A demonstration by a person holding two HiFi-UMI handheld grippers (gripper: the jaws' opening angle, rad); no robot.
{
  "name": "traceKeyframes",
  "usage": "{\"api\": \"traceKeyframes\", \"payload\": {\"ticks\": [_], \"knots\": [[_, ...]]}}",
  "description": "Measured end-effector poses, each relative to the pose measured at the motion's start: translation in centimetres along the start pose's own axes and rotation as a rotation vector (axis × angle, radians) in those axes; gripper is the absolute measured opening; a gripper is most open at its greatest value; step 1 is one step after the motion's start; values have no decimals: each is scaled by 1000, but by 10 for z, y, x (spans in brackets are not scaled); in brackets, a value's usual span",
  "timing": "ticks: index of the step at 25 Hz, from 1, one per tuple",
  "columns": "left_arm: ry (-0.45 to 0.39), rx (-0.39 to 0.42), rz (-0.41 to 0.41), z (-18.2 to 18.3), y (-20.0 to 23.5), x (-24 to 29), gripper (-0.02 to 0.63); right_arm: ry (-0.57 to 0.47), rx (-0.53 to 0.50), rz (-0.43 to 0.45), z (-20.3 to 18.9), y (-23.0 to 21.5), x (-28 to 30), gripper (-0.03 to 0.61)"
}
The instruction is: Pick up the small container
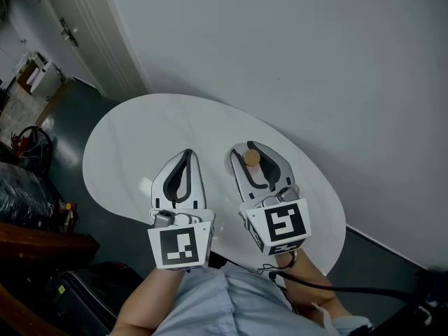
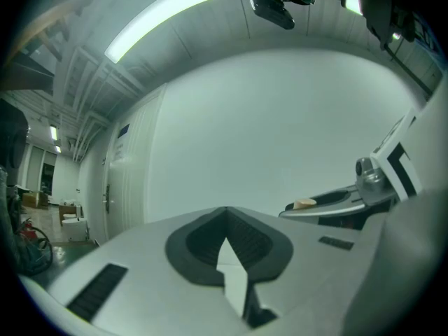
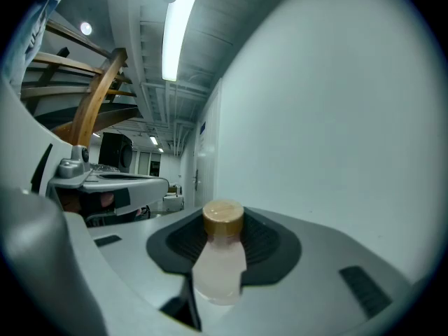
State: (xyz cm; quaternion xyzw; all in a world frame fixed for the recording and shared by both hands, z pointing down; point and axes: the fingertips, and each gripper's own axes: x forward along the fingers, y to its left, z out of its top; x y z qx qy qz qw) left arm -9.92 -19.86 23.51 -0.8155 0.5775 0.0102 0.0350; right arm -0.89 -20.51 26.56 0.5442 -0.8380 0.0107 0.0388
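Note:
The small container (image 1: 251,157) is a pale translucent bottle with a tan round cap. My right gripper (image 1: 253,150) is shut on it, and the cap stands up between the dark pads. In the right gripper view the bottle (image 3: 222,250) is pinched at its body, with only the wall behind it. My left gripper (image 1: 187,154) hovers beside it on the left, jaws together and nothing in them. In the left gripper view the dark pads (image 2: 248,242) meet at the tip, and the cap (image 2: 304,203) shows at the right in the other gripper. Both grippers hang over the white oval table (image 1: 133,142).
A pale wall (image 1: 315,61) runs close behind the table's far edge. A door (image 1: 77,33) stands at the upper left. Dark bags (image 1: 24,187) and a dark case (image 1: 84,289) sit on the floor to the left, near the table's edge.

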Motion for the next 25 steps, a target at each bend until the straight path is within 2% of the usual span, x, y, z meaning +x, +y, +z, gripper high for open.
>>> {"api": "traceKeyframes", "payload": {"ticks": [25], "knots": [[-18,8,5,6,-3,-1,-2,-1,-11,-2,0,0,-5,123]]}}
